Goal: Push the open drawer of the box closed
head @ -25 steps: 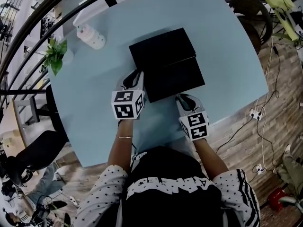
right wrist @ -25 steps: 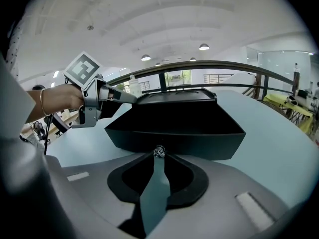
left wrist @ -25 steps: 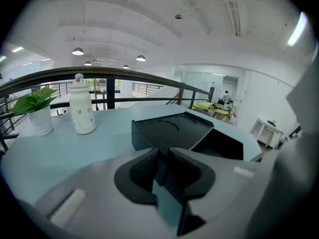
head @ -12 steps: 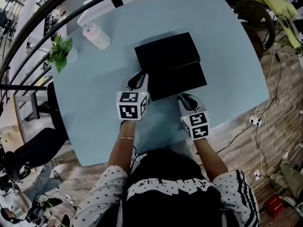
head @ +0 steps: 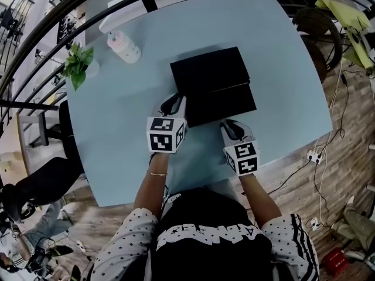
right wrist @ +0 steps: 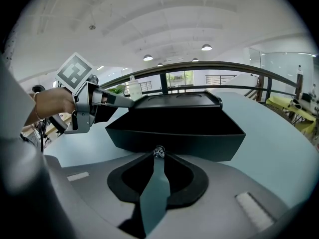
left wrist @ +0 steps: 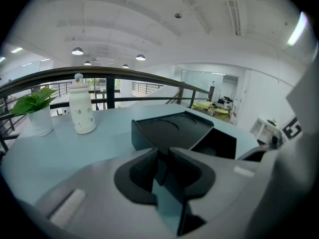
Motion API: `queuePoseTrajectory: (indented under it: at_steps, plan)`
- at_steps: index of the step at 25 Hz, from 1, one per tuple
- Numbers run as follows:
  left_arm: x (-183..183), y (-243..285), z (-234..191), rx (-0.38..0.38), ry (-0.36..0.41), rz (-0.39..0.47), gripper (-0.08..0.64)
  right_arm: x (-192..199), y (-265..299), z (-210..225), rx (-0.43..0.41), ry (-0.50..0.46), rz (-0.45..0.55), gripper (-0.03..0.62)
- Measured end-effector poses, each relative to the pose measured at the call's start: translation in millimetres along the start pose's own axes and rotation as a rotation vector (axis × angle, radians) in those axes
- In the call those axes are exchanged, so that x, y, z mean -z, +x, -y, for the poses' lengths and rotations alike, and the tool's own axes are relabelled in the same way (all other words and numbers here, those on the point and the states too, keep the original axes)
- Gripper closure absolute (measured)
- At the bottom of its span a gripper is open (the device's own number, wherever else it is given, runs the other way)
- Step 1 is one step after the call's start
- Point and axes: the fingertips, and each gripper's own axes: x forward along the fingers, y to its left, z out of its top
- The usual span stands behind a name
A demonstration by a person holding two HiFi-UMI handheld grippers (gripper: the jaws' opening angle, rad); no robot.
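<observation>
A black box lies on the pale blue table, its drawer pulled out toward me. My right gripper is at the drawer's front face, and its tips are shut on the small shiny knob there. My left gripper rests at the box's left side, where the box meets the drawer. In the left gripper view its jaws stand a narrow gap apart, the table shows between them, and the box's dark wall lies just beyond the tips.
A white pump bottle and a small potted plant stand at the table's far left. A dark railing curves behind the table. The table's near edge runs just in front of me, with a black chair at the lower left.
The showing part of the drawer has grown a little shorter as my right gripper eased toward the box. My left gripper has kept its place beside the box.
</observation>
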Motion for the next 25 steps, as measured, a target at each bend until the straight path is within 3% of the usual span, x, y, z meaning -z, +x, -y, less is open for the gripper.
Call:
queuePoseTrajectory:
  at_steps: [25]
  plan:
    - [-1, 1, 2, -0.018, 0.009, -0.005, 0.560, -21, 22, 10, -0.030, -0.010, 0.000, 0.520]
